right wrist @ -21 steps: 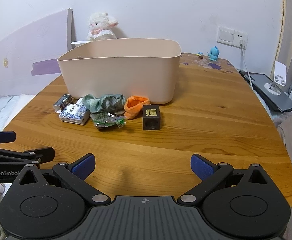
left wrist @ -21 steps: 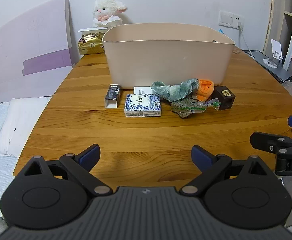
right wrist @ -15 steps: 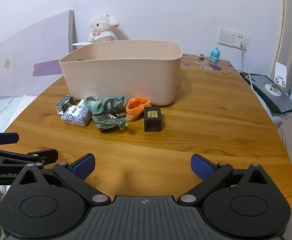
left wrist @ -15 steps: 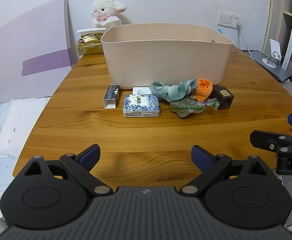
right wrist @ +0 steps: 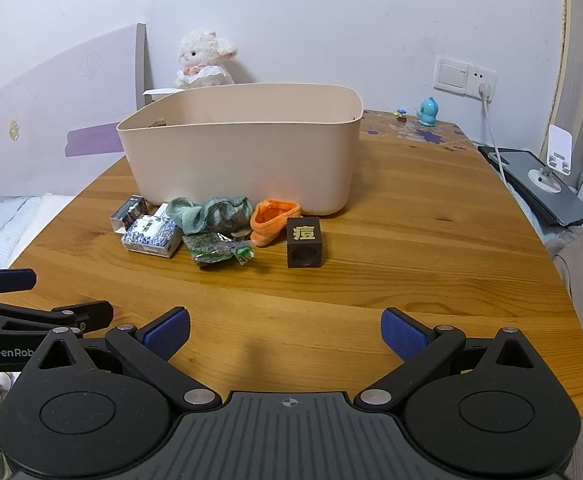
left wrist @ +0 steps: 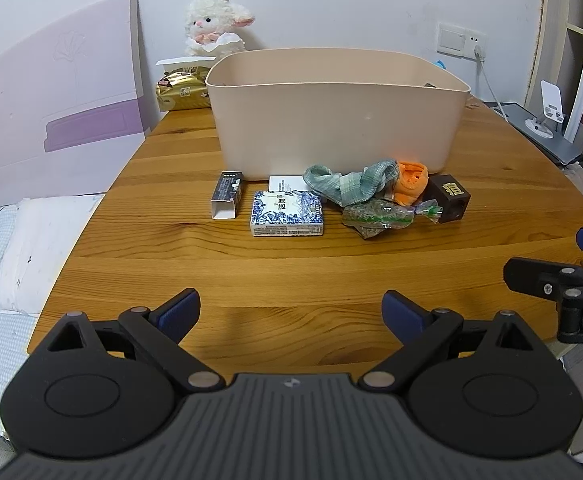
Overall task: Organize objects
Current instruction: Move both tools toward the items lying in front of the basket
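Objects for sorting: none taken up yet. Left gripper (left wrist: pixel 290 312) spread wide, nothing between the blue pads, held over the near edge of the wooden table (left wrist: pixel 291 272). Right gripper (right wrist: pixel 285 334) likewise spread wide and empty, just beside the left one, well short of the beige storage bin (left wrist: pixel 337 120).

All places given relative to the bin. Lying in a row against its near wall, left to right:
- small dark carton (left wrist: pixel 227 194), one end flap open; light, stiff card; best pinched across the narrow sides.
- white card (left wrist: pixel 287 182), flat on the table, touching the bin wall; thin, hard to get under.
- blue-and-white patterned box (left wrist: pixel 287 214), in front of the card; rigid, likely light; to be taken across the short sides.
- green checked cloth (left wrist: pixel 347 184), crumpled; soft, light; any raised fold suitable.
- clear wrapped packet of green contents (left wrist: pixel 379 218), in front of the cloth; crinkly, probably slippery; twisted end the safer hold.
- orange cloth item (left wrist: pixel 411 180), soft, leaning against the cloth.
- dark cube with a gold character (left wrist: pixel 449 198), rightmost; hard, seemingly densest; flat opposite faces offer a firm hold.

Something partly visible inside the bin, not identifiable.
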Demonstrator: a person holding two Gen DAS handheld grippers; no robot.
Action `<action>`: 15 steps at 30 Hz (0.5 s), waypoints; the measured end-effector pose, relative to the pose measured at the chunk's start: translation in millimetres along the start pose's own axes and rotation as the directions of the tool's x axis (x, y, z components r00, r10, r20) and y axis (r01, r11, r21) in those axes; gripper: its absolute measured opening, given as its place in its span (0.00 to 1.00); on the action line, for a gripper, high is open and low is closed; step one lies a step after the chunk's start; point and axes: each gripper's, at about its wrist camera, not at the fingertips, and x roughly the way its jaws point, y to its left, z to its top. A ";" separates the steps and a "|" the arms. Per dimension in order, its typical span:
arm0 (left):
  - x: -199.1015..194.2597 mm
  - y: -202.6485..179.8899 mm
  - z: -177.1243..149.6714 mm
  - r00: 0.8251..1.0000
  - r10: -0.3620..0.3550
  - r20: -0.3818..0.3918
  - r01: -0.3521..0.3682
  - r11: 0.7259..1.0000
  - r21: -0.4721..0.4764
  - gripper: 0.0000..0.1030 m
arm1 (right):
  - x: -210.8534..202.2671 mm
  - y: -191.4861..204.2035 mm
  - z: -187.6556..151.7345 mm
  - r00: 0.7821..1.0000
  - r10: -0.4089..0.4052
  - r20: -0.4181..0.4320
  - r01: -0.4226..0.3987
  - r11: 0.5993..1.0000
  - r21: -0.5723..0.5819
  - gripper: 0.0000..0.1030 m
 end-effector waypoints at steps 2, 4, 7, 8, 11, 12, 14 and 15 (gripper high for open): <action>0.2 0.4 0.2 1.000 0.001 -0.001 -0.001 1.000 -0.002 0.95 | 0.3 0.0 0.2 1.000 0.001 0.001 -0.001 1.000 0.000 1.00; 0.7 2.5 1.0 1.000 0.003 -0.004 -0.003 1.000 -0.006 0.95 | 0.5 0.1 0.3 1.000 0.001 0.001 -0.001 1.000 0.000 1.00; 1.4 4.9 2.5 1.000 0.002 -0.005 -0.002 1.000 -0.008 0.95 | 1.2 0.2 0.9 1.000 0.001 0.001 -0.001 1.000 0.001 1.00; 1.6 6.2 2.8 1.000 0.003 -0.005 -0.003 1.000 -0.008 0.95 | 1.1 0.3 0.6 1.000 0.001 0.001 -0.001 1.000 0.001 1.00; 2.2 7.3 3.3 1.000 0.003 -0.005 -0.003 1.000 -0.009 0.95 | 2.5 0.0 3.9 1.000 -0.007 0.001 0.007 1.000 0.010 1.00; 3.3 8.0 4.3 1.000 0.003 -0.005 -0.003 1.000 -0.010 0.95 | 3.4 -0.3 5.1 1.000 -0.008 0.001 0.008 1.000 0.011 1.00; 4.6 9.1 5.8 1.000 0.005 -0.006 -0.005 1.000 -0.009 0.95 | 5.7 -0.4 7.1 1.000 -0.009 0.001 0.009 1.000 0.014 1.00; 5.5 10.1 6.9 1.000 0.006 -0.007 -0.006 1.000 -0.010 0.95 | 6.7 -0.6 7.9 1.000 -0.010 0.001 0.010 1.000 0.016 1.00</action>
